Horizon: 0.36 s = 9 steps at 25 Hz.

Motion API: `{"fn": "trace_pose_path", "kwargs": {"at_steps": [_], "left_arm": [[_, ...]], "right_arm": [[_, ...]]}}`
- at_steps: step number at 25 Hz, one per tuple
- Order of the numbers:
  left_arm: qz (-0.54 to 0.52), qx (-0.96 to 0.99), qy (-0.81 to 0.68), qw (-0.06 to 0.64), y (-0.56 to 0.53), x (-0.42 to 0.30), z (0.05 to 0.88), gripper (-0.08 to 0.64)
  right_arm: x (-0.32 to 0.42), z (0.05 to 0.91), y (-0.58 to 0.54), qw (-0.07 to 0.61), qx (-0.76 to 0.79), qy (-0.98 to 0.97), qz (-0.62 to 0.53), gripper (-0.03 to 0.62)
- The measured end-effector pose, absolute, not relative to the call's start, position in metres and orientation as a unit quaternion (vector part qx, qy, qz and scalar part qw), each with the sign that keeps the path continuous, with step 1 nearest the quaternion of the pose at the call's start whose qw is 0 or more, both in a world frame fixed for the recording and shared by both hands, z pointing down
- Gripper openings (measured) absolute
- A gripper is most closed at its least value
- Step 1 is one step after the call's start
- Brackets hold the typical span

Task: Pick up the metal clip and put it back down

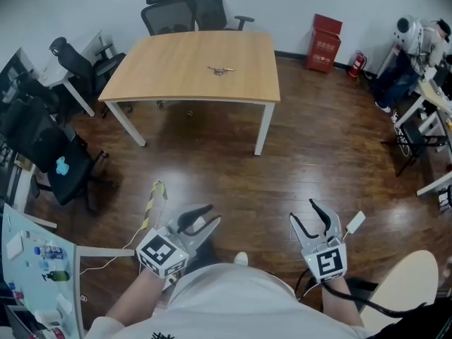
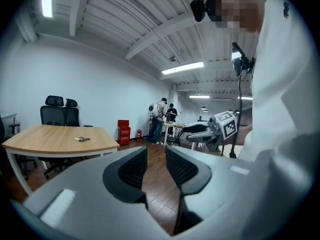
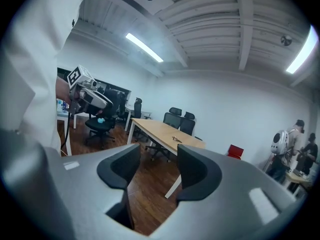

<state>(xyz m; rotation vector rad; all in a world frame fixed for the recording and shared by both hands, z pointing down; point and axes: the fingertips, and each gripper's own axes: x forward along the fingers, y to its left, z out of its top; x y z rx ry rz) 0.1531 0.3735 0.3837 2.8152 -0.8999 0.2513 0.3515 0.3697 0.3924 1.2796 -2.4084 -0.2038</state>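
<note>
The metal clip point(image 1: 220, 70) lies near the middle of the wooden table point(image 1: 162, 62), far ahead of both grippers. It appears small in the left gripper view point(image 2: 82, 139) and the right gripper view point(image 3: 176, 140). My left gripper point(image 1: 205, 216) is held low over the wood floor, close to the person's body, its jaws apart with nothing between them point(image 2: 156, 156). My right gripper point(image 1: 304, 210) is level with it on the right, jaws also apart and empty point(image 3: 159, 159). Each gripper sees the other off to its side.
Black office chairs point(image 1: 180, 6) stand behind the table and at the left point(image 1: 60, 164). A red box point(image 1: 325, 42) and a fire extinguisher point(image 1: 357, 63) sit by the far wall. People point(image 1: 417, 48) stand at desks on the right. A glass-topped table point(image 1: 35, 274) is at lower left.
</note>
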Motion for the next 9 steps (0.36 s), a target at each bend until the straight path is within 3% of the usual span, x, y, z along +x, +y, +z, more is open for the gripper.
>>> {"fn": "trace_pose_path", "kwargs": {"at_steps": [9], "left_arm": [[0.083, 0.949, -0.298, 0.062, 0.373, 0.166, 0.373, 0.117]], "right_arm": [[0.359, 0.379, 0.374, 0.177, 0.469, -0.861, -0.087, 0.227]]}}
